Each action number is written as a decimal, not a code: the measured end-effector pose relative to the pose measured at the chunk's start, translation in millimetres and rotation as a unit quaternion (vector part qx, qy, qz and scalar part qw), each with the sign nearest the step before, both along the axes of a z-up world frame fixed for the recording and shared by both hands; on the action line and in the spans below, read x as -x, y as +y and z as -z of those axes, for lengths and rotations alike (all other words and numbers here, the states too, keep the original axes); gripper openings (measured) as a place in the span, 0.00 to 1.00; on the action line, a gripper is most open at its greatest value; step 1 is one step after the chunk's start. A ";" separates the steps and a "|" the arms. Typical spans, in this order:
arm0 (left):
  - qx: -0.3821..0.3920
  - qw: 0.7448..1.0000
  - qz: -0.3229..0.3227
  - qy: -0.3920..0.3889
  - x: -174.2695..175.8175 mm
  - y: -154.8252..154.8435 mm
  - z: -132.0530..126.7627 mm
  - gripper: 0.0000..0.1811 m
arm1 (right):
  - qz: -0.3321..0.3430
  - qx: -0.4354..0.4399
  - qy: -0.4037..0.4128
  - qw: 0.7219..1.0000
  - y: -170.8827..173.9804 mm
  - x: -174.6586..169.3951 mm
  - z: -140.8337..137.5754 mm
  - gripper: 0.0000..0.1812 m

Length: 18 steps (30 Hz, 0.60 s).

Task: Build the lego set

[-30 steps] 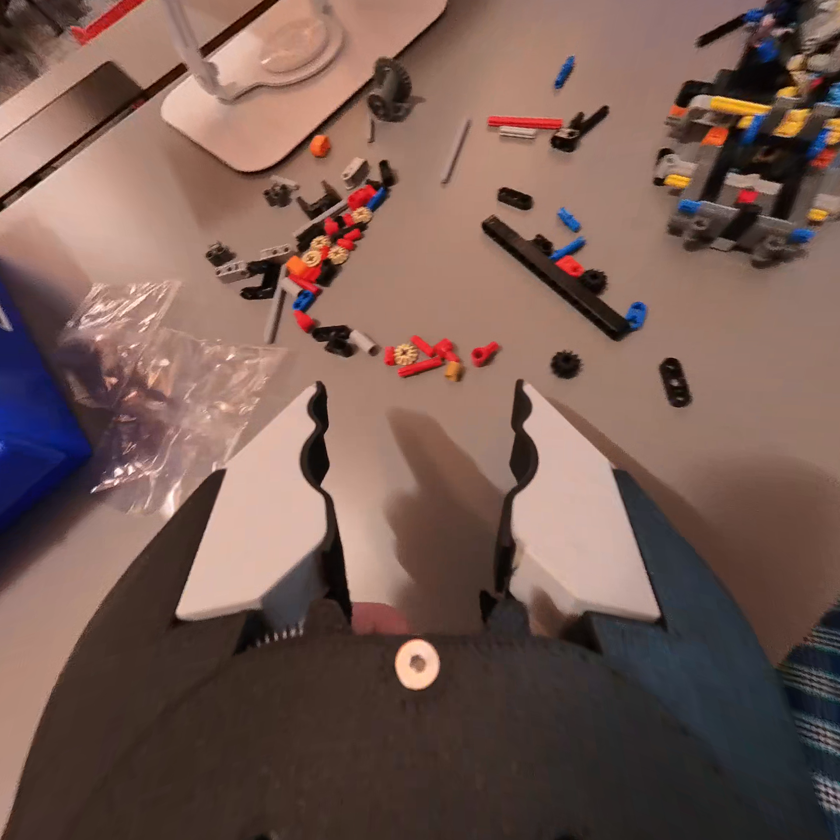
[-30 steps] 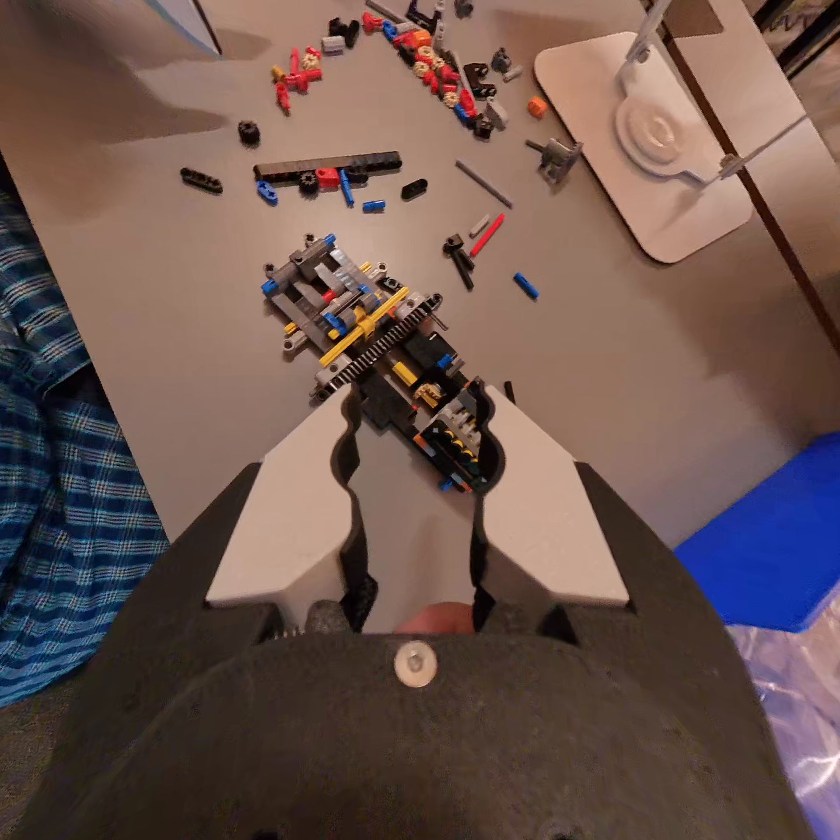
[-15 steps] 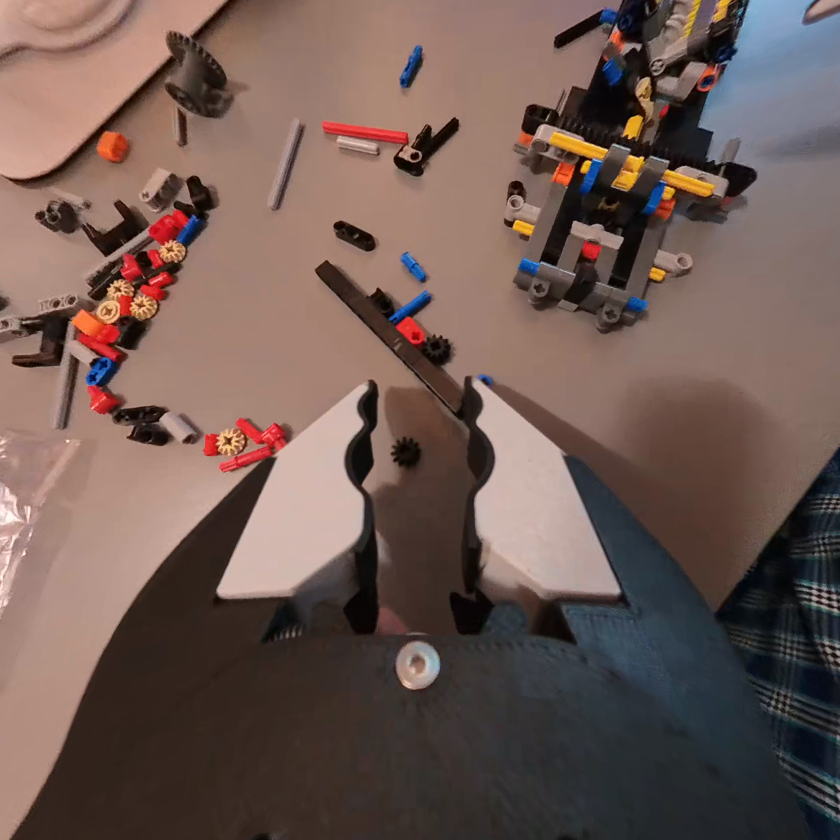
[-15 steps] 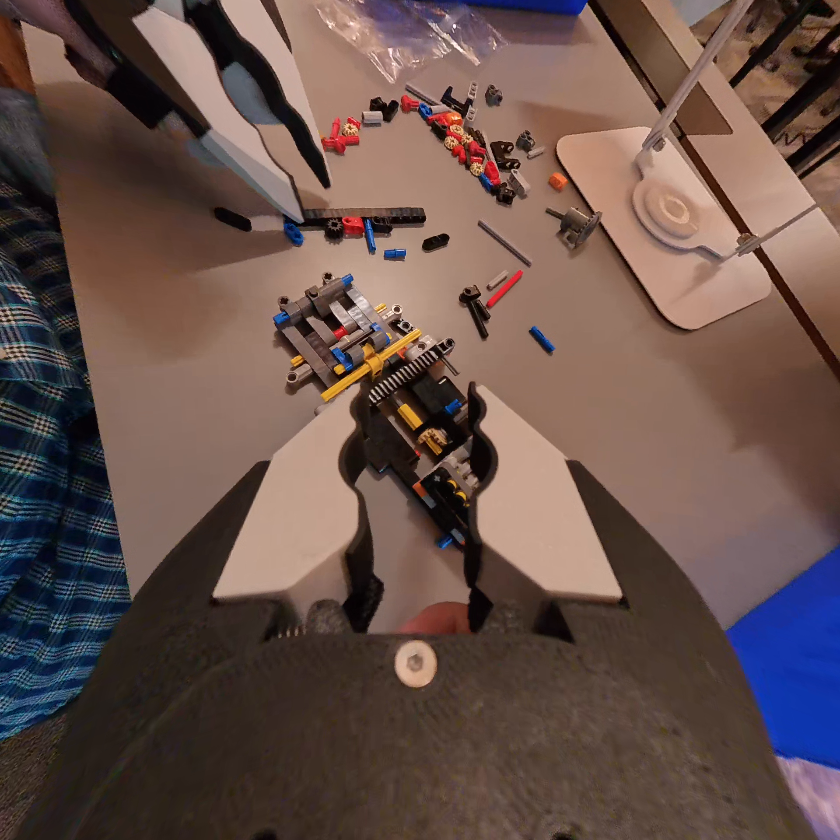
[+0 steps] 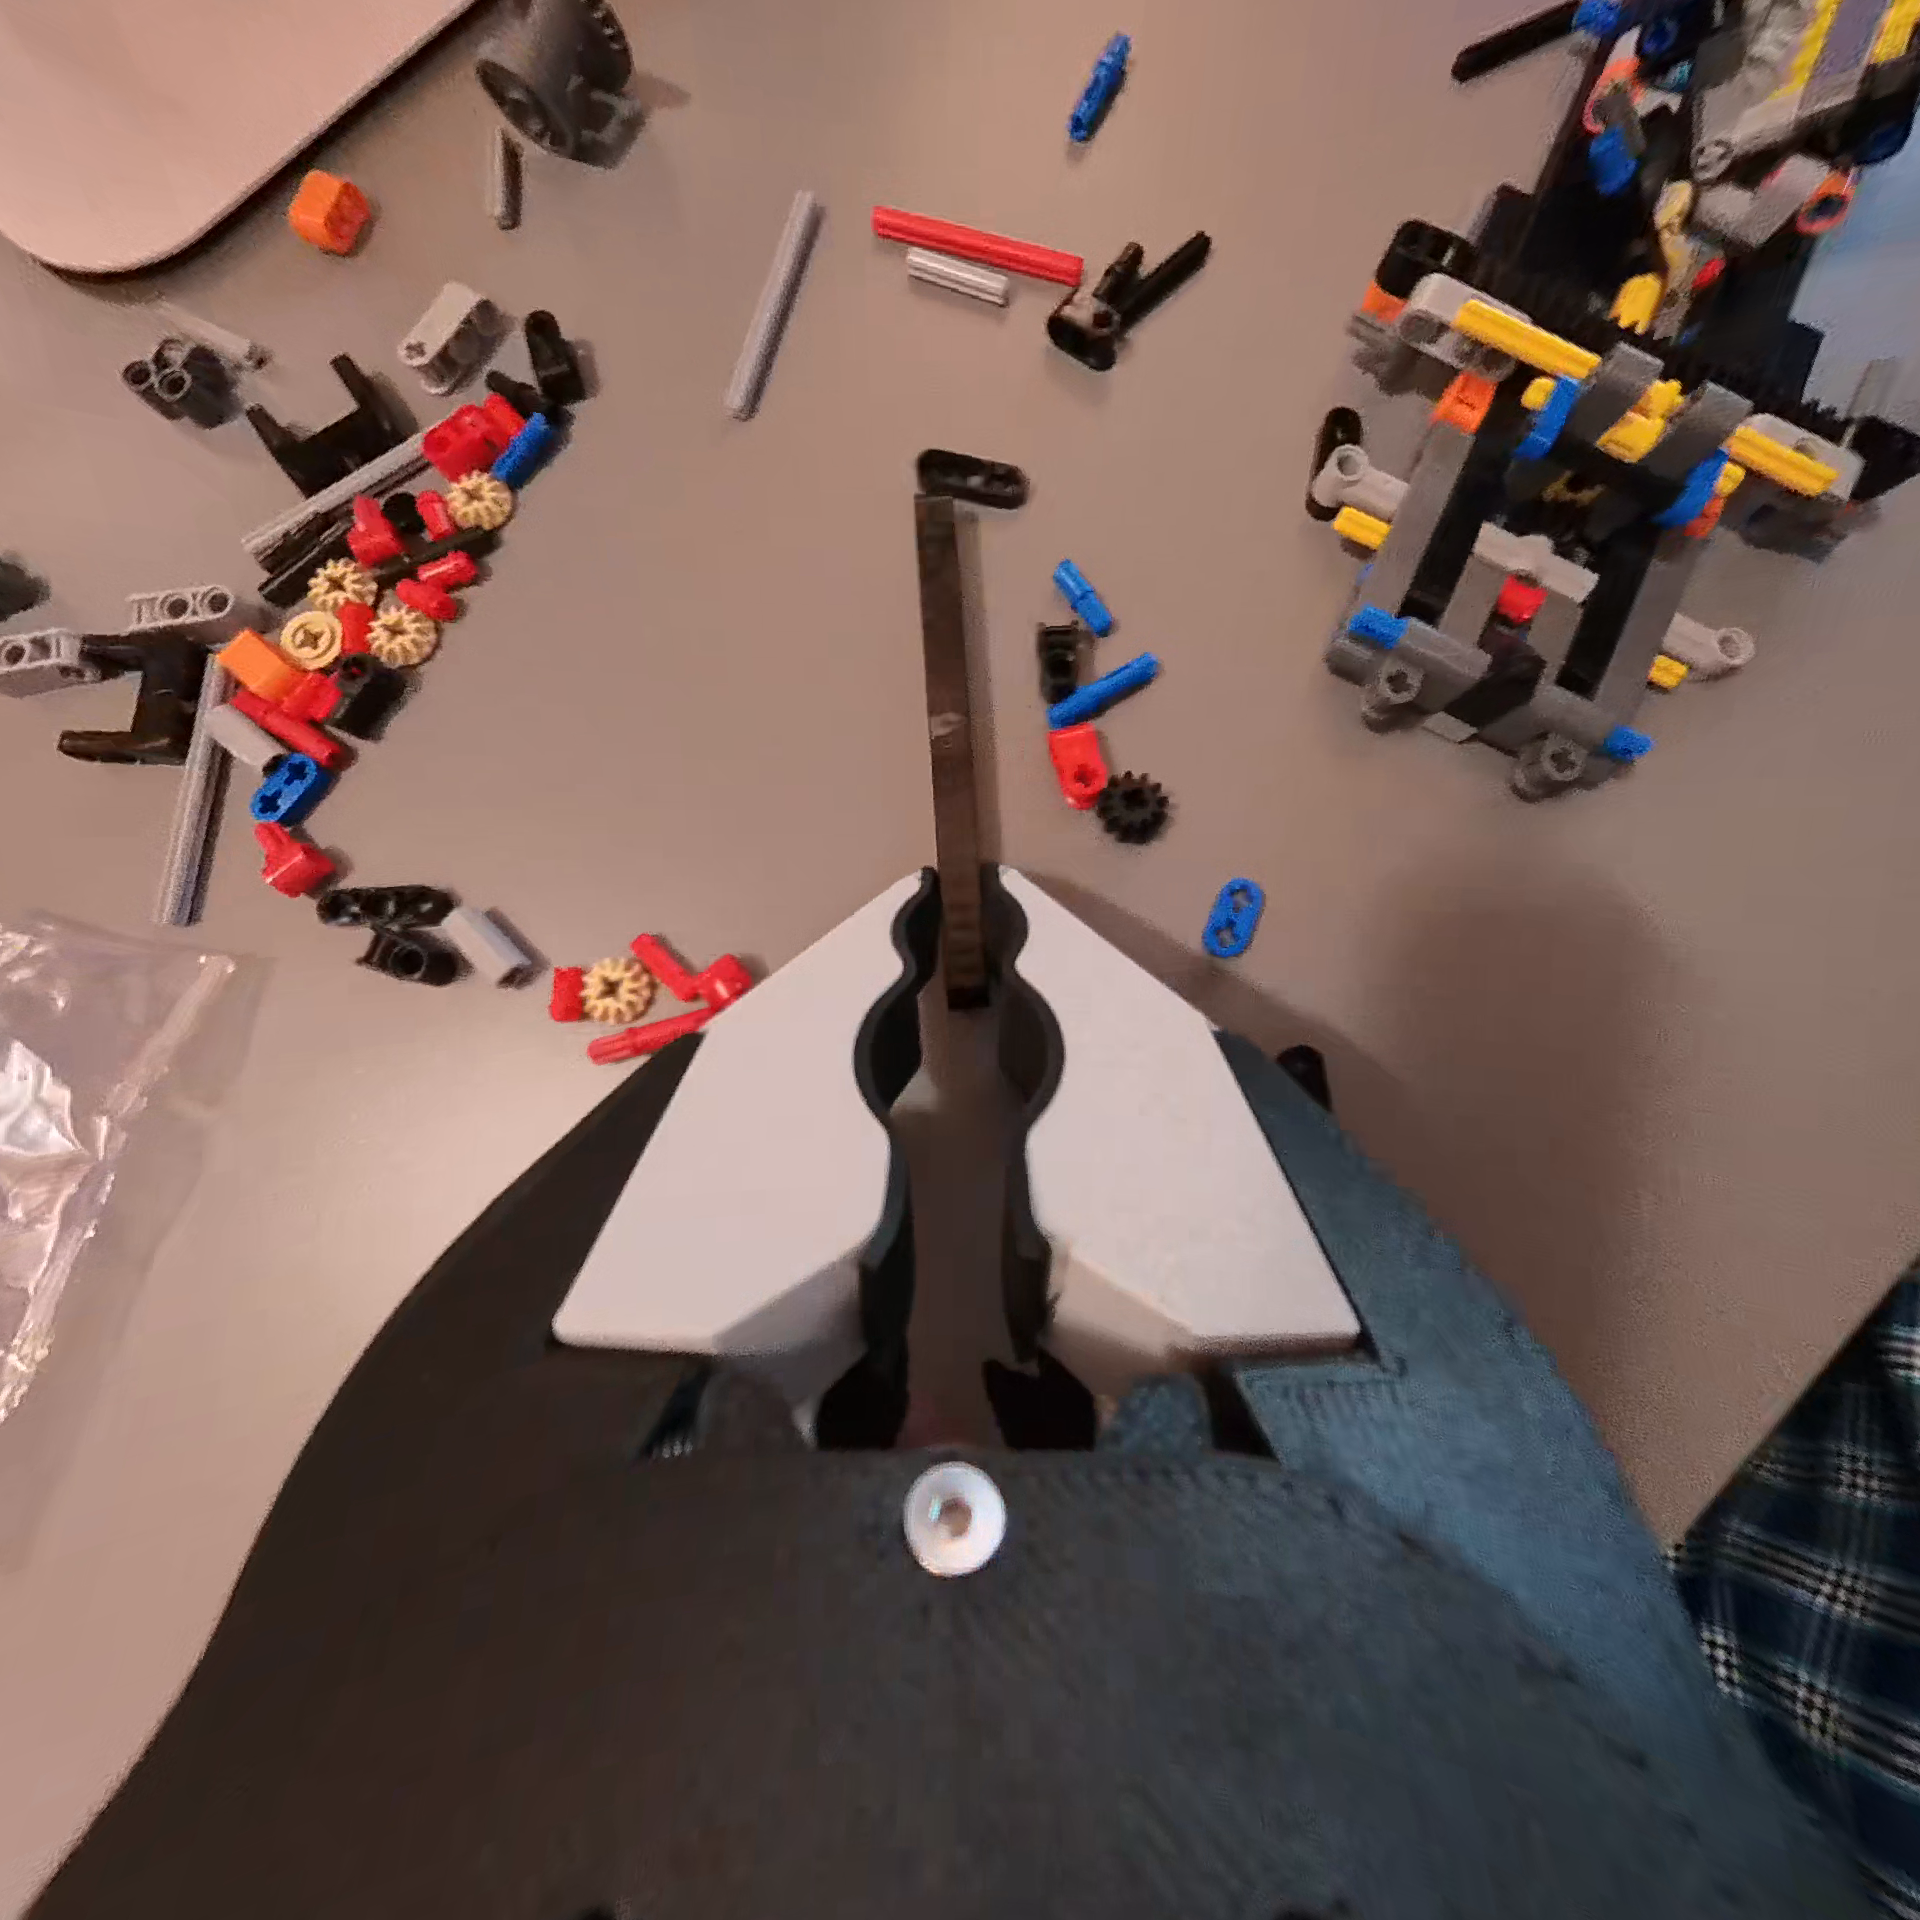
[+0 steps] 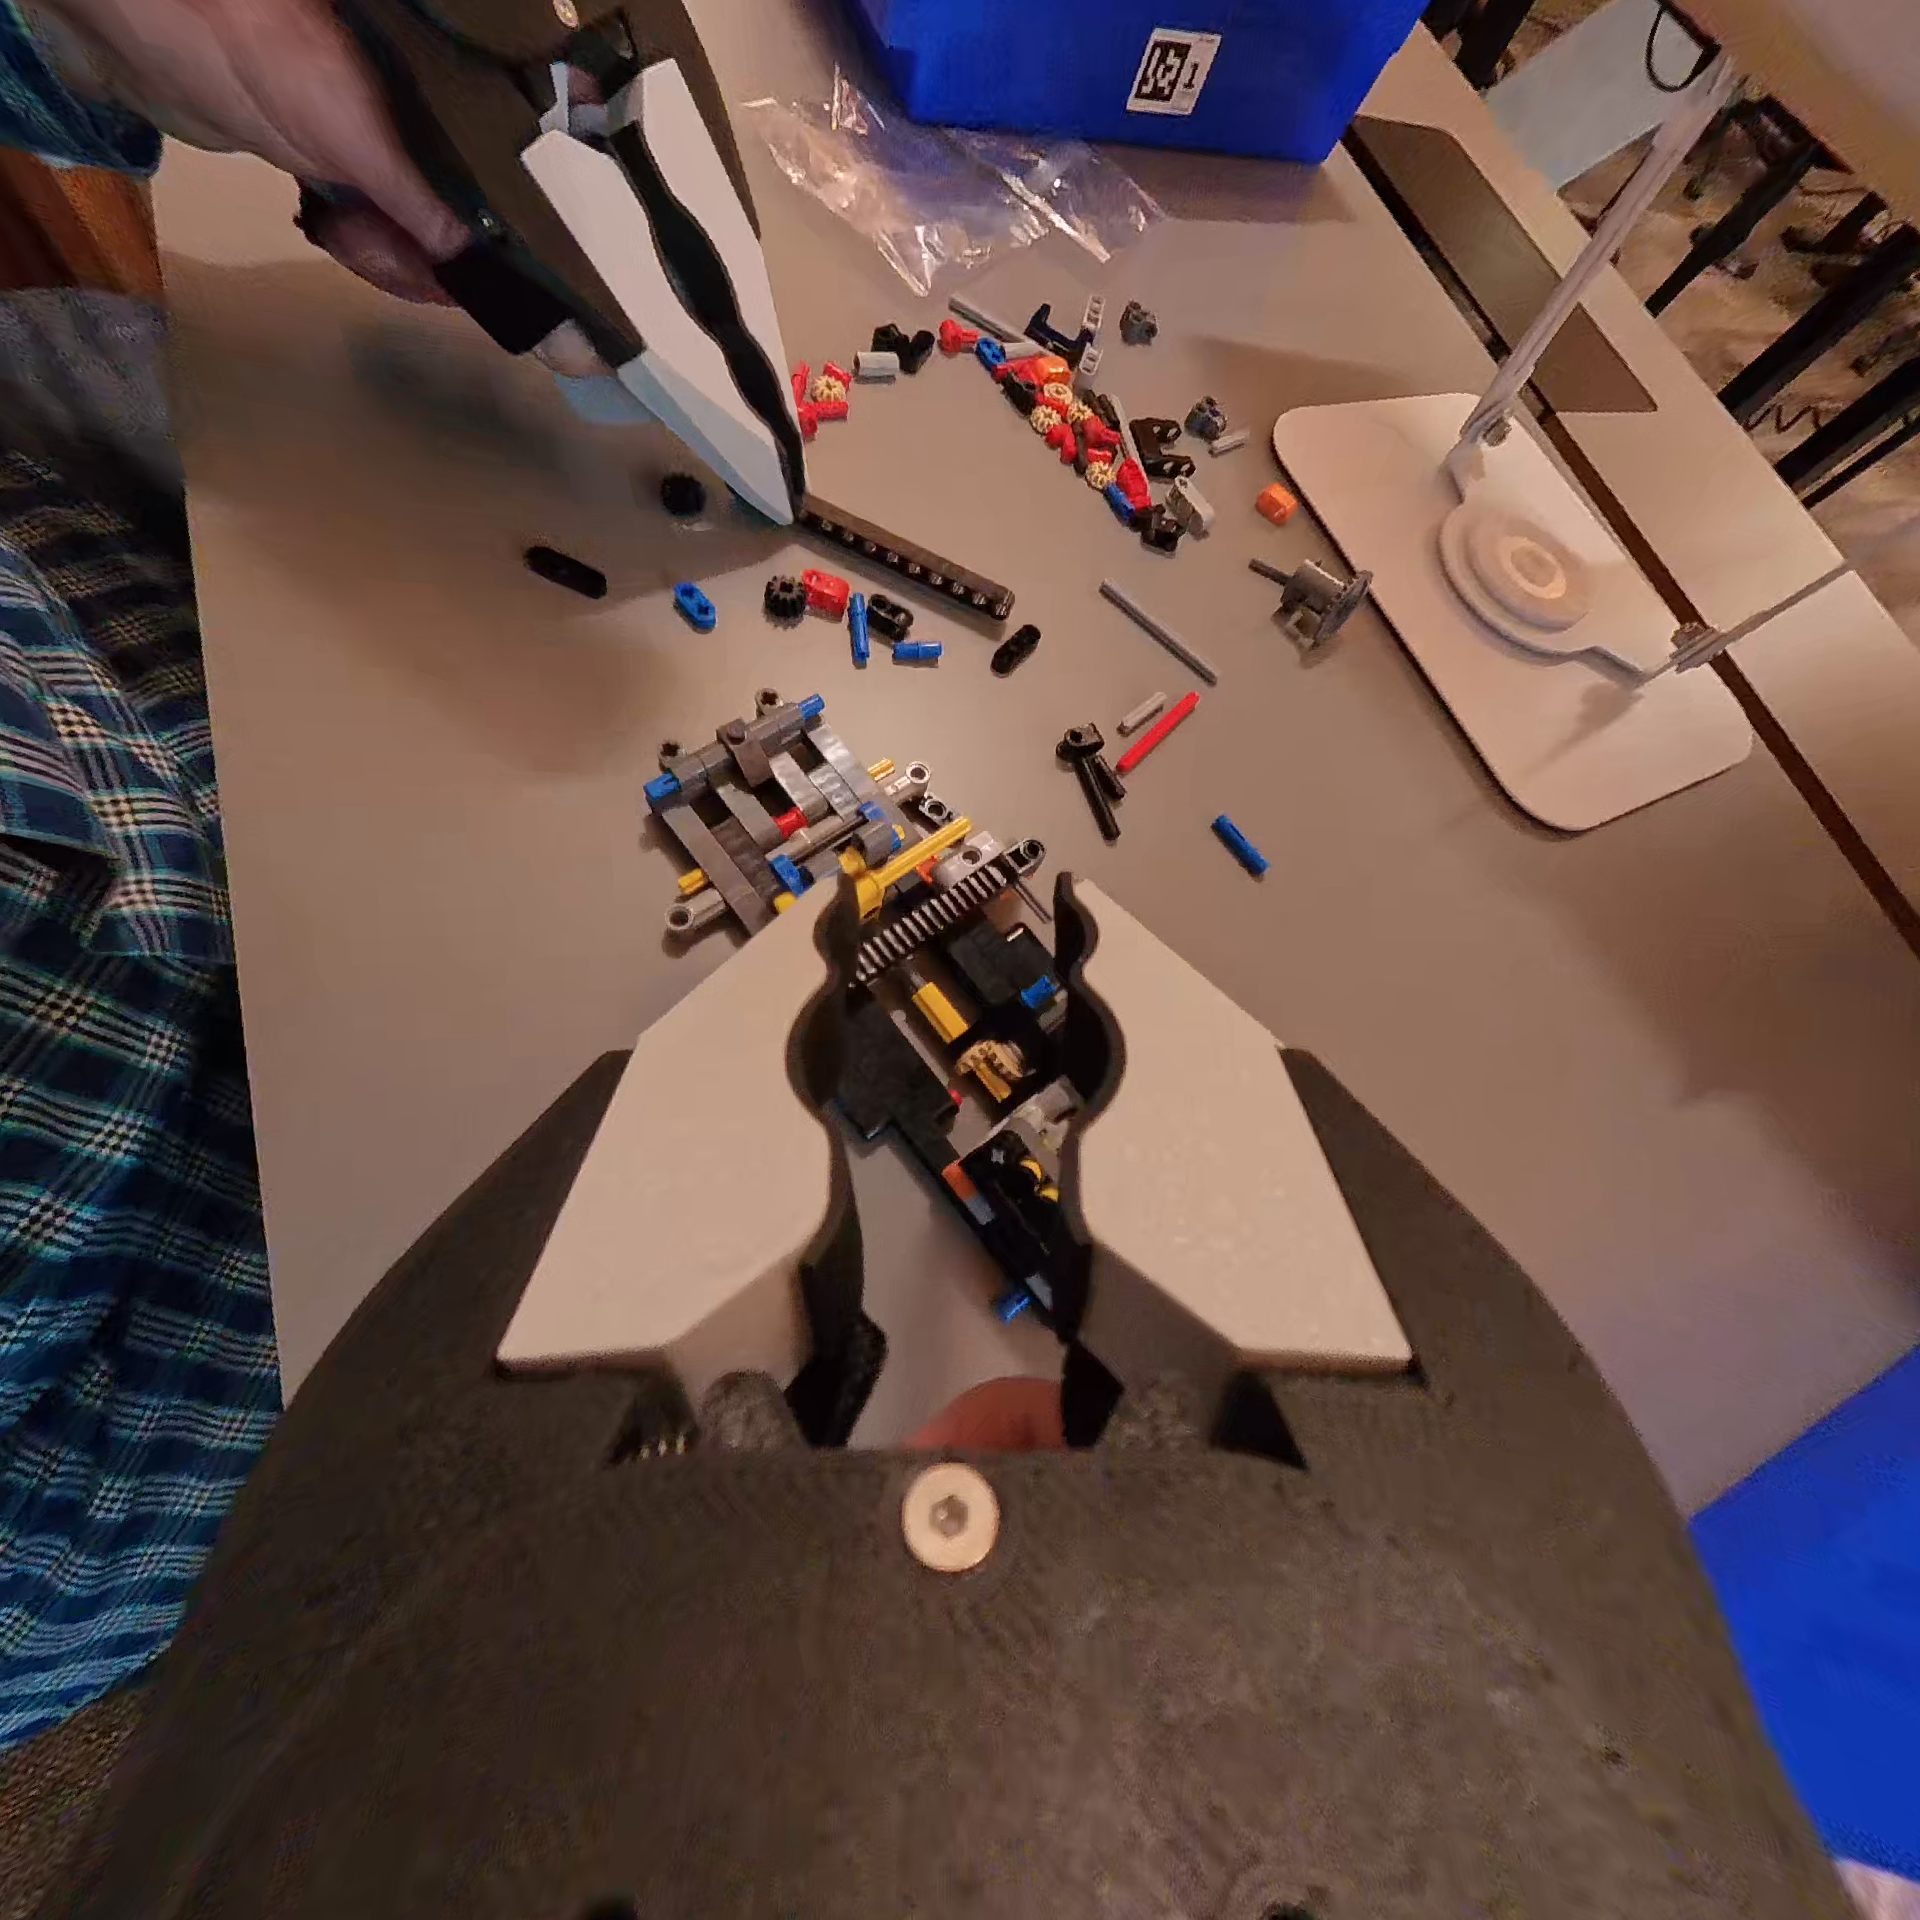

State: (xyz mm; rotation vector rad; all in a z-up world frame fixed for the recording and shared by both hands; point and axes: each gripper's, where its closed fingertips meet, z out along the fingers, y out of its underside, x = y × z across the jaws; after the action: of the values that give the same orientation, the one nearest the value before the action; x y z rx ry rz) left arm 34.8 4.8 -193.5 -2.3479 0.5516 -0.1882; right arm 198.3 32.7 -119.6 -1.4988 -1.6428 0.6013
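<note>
Grey tabletop, strewn with loose lego parts.

Left gripper: jaws nearly together, pinched on near end of long black beam; beam pointing away along table, far end just short of small black link. Gripped end partly hidden between fingertips.

Right gripper: jaws partly open, straddling near half of part-built lego model; contact with fingers not clear, so grip cannot be told. Model's near end hidden behind right finger.

Left of beam: heap of red, tan, black and grey pieces, individual shapes hard to separate. Right of beam: blue pins, red connector, black gear, blue link.

Far left: pale stand base, cut off by frame. Clear plastic bag, cut off at left edge. Blue box, far, top cropped. Plaid sleeve at table's edge.
</note>
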 end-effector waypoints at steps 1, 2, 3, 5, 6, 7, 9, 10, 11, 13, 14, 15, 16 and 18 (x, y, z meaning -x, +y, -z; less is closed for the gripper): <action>-0.001 1.000 0.000 -0.009 2.5 1.0 -1.4 0.03 | 0.000 0.000 0.001 1.000 0.0 2.0 -1.5 0.20; -0.003 1.000 -0.002 -0.018 5.9 2.1 -3.1 0.03 | 0.000 -0.001 0.004 1.000 0.4 4.7 -3.5 0.20; -0.007 1.000 -0.006 -0.026 9.9 3.8 -5.6 0.03 | -0.001 -0.002 0.006 1.000 0.6 7.8 -5.6 0.20; -0.009 0.998 -0.007 -0.060 14.0 5.1 -11.7 0.03 | -0.005 -0.006 0.006 1.000 1.1 15.9 -8.5 0.20; -0.002 0.997 -0.007 -0.079 15.5 4.3 -12.9 0.03 | -0.009 -0.012 0.004 1.000 1.7 21.4 -10.0 0.20; 0.003 0.996 -0.004 -0.094 17.2 3.5 -14.0 0.03 | -0.014 -0.021 0.001 1.000 2.5 28.0 -11.3 0.20; 0.011 0.991 0.003 -0.130 18.9 1.3 -18.4 0.03 | -0.026 -0.057 -0.012 0.998 6.1 44.3 -13.4 0.19; 0.016 0.988 0.006 -0.152 19.3 0.0 -21.5 0.03 | -0.038 -0.087 -0.022 0.995 7.2 54.3 -14.1 0.19; 0.023 0.984 0.011 -0.177 18.7 -1.6 -24.9 0.03 | -0.055 -0.122 -0.030 0.991 7.3 66.1 -15.1 0.18; 0.045 0.972 0.025 -0.230 16.2 -6.1 -30.3 0.03 | -0.092 -0.202 -0.051 0.974 5.9 91.5 -15.6 0.17; 0.048 0.967 0.026 -0.249 17.4 -5.9 -32.7 0.03 | -0.120 -0.246 -0.065 0.960 3.1 104.1 -14.4 0.17; 0.054 0.963 0.027 -0.264 18.6 -6.1 -34.2 0.03 | -0.146 -0.290 -0.078 0.942 0.7 115.9 -12.8 0.16; 0.060 0.958 0.032 -0.278 19.0 -7.1 -36.0 0.03 | -0.175 -0.326 -0.089 0.925 -3.3 126.6 -9.5 0.16; 0.067 0.952 0.039 -0.297 19.9 -8.2 -39.7 0.03 | -0.223 -0.363 -0.103 0.899 -12.7 144.9 -2.1 0.14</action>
State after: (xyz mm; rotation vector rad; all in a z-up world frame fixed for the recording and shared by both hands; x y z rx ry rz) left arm 14.9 -3.3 -153.9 -2.2383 0.3362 -0.9566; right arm 53.3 20.0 -117.5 -0.6531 -2.0826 0.0193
